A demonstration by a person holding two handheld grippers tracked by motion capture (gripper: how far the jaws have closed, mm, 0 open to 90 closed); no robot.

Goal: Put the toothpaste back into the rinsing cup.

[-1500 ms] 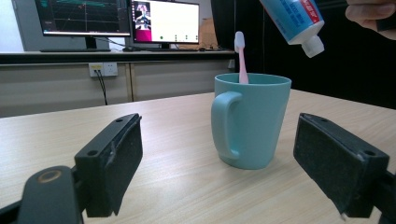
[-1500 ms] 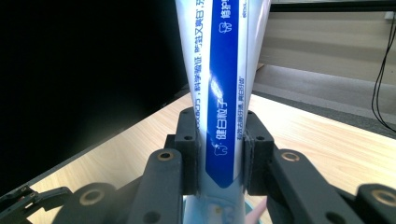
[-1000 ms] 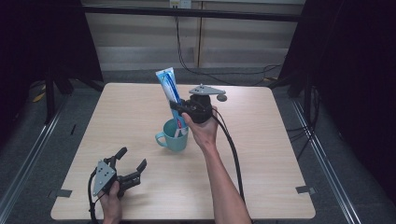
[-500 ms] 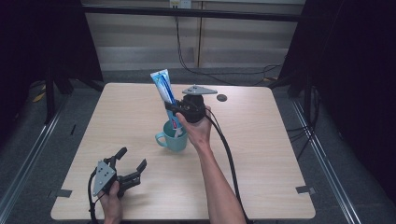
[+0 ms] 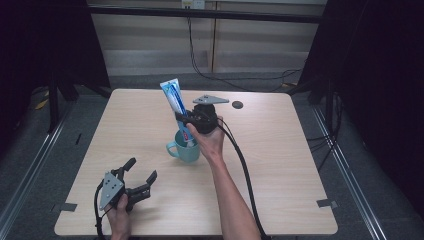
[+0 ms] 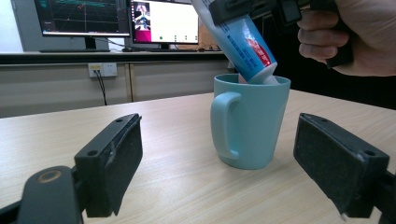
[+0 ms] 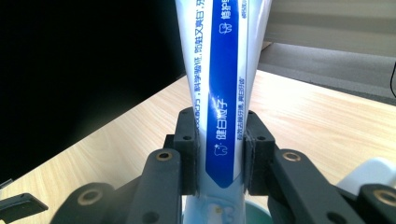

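Toothpaste (image 5: 176,106) (clamped by right hand-held gripper (image 5: 187,121)) dips into teal mug (image 5: 186,149); left hand-held gripper (image 5: 142,173) gapes.

This looks like a lab or recording room set up for filming handling work, not a home. A single light wooden surface (image 5: 280,165) stands alone on a grey floor, hemmed on both sides by black curtains (image 5: 380,75) and a dark metal frame (image 5: 200,12). Tape marks (image 5: 326,203) sit on the surface's corners. Loose cables (image 5: 220,75) run along the floor by a panelled wall with a power socket (image 6: 103,69). In the left gripper view, two monitors (image 6: 84,18) on a long counter show graphs and a camera feed
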